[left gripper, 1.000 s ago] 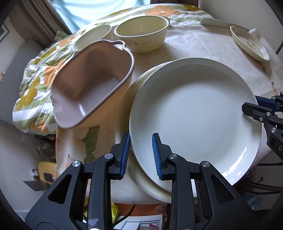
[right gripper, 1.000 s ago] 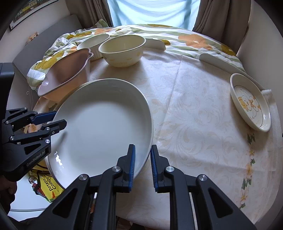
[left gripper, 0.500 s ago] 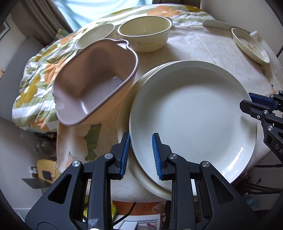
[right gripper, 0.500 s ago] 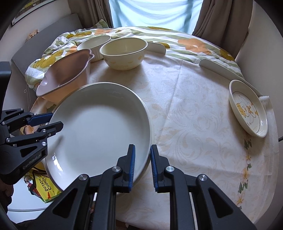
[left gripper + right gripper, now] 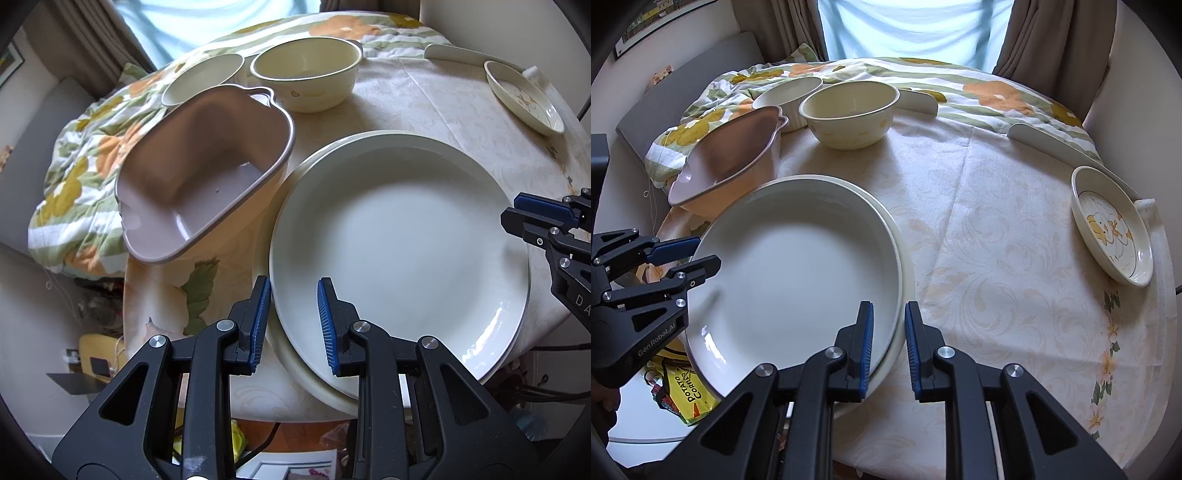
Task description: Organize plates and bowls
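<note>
Cream-damask round table (image 5: pixel 1015 258), curtained window (image 5: pixel 905 29)

White plate (image 5: pixel 402 240) stacked on cream plate (image 5: pixel 905 273); bowls (image 5: pixel 849 110) behind.

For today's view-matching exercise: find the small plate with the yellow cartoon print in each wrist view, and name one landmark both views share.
Left wrist view: the small printed plate sits at the upper right, near the table's far edge.
Right wrist view: the same plate lies at the right, mid-height, near the table rim.
Shared landmark: the cream bowl at the top, beside the pink dish.
</note>
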{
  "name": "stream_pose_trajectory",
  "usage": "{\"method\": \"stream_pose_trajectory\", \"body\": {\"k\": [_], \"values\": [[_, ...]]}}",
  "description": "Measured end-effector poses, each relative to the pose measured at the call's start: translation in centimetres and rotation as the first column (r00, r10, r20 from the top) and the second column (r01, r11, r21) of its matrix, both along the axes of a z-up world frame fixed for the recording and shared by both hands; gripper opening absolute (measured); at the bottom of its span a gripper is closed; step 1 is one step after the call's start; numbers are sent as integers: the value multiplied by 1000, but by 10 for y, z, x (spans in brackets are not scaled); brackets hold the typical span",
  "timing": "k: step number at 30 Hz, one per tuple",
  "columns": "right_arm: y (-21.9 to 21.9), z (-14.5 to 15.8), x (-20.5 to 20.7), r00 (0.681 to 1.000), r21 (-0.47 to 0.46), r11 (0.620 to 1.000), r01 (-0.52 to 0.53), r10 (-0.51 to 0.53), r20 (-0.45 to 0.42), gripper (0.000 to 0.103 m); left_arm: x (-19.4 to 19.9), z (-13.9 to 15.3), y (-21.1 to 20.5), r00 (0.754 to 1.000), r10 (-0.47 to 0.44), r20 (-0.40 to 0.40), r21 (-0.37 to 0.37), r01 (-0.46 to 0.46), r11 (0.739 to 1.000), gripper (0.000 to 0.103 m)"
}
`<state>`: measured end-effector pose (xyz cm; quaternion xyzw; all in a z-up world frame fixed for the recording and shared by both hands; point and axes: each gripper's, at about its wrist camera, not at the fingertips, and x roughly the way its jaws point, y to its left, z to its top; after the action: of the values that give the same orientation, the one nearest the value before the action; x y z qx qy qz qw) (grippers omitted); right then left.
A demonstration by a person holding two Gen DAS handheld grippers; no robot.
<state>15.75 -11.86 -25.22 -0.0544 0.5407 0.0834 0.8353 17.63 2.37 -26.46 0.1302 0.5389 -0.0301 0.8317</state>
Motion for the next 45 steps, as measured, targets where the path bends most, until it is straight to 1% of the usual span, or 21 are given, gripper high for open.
{"method": "stream_pose_trajectory", "body": {"k": [4,6,8,9,10,11,12,13,14,18,22,23,25,27,31,37,38,40,41,43,45], "values": [[-11,9,-1,999,49,998,44,-44,-5,16,-2,10,2,1000,2,1,-9,-2,1000,22],[-20,24,-4,998,90,994,63,-65,14,16,-4,26,3,1000,6,27,-30,-5,1000,22],[-31,40,-8,996,119,989,82,-86,28,16,-6,47,2,997,2,73,-70,3,998,27],[-36,46,-9,995,131,987,94,-99,31,16,-5,59,0,995,-6,101,-94,16,995,36],[-43,54,-11,992,145,983,112,-119,37,16,-4,71,-3,991,-17,133,-116,33,993,60],[-52,62,-14,988,159,978,136,-145,47,24,-2,83,-7,985,-27,170,-128,49,991,76],[-60,69,-18,983,169,973,158,-171,64,34,-1,94,-13,976,-42,215,-135,72,988,101],[-69,77,-22,977,179,968,178,-195,86,70,1,106,-19,962,-65,265,-152,108,982,103],[-78,85,-27,969,188,962,200,-222,108,99,4,115,-26,952,-95,291,-173,150,973,103],[-119,108,-41,915,203,917,343,-375,147,100,36,128,-64,938,-225,263,-245,290,925,103],[-163,127,-51,848,217,853,474,-509,149,100,67,138,-115,897,-375,236,-323,436,840,103],[-174,132,-55,822,230,831,507,-546,160,100,77,138,-130,884,-414,218,-343,467,815,103],[-195,137,-56,784,233,796,558,-598,164,100,94,138,-157,863,-464,199,-365,505,782,103],[-215,132,-49,762,240,766,596,-634,131,100,112,135,-184,847,-495,195,-353,531,770,103],[-245,110,-33,746,285,732,618,-661,82,100,144,119,-229,830,-532,166,-314,556,770,103],[-276,60,1,705,344,662,666,-709,0,99,203,67,-286,814,-581,29,-349,553,757,102],[-282,51,8,698,351,649,675,-715,-20,94,211,55,-295,810,-586,1,-356,548,757,99],[-292,34,18,690,366,627,687,-722,-58,83,227,32,-311,800,-597,-60,-377,536,756,81],[-297,26,23,684,367,619,695,-726,-71,77,232,21,-317,794,-602,-85,-376,534,757,77],[-305,15,30,674,367,606,705,-734,-84,69,239,0,-331,780,-613,-126,-362,539,760,63],[-308,7,36,665,359,598,717,-741,-94,64,242,-14,-339,769,-621,-150,-356,544,760,54]]}}
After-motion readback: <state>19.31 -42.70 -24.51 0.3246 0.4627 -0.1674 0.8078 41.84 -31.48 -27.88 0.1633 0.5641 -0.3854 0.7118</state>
